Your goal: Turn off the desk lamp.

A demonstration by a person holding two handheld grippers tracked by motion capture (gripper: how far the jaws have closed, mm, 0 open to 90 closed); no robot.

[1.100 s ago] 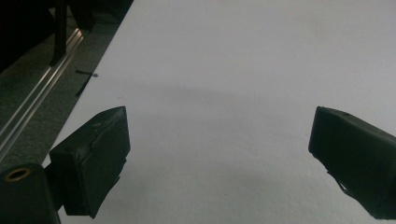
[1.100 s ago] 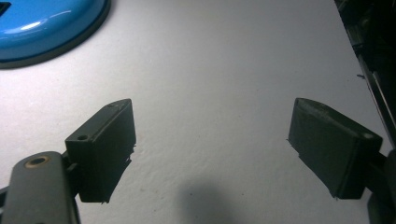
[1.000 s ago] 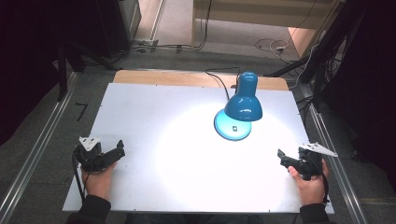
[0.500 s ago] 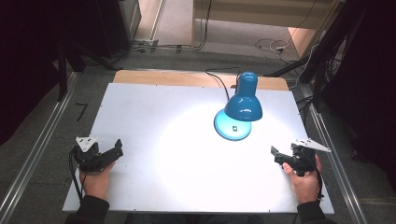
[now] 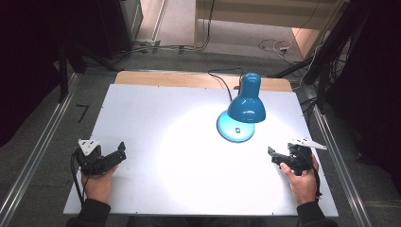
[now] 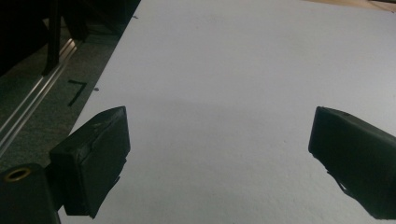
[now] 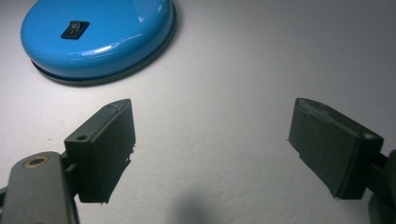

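While a blue desk lamp [image 5: 246,101] stands lit toward the far right of the white tabletop [image 5: 156,118], its round base [image 7: 95,39] with a black rocker switch [image 7: 74,29] casts a bright pool of light across the board. At the near left edge the left gripper [image 5: 116,153] is held with jaws wide apart and nothing between them; near the right edge the right gripper [image 5: 274,153] is likewise spread and empty, just short of the base. Grey floor, metal rails [image 5: 33,161] and loose cables [image 5: 272,45] surround the table
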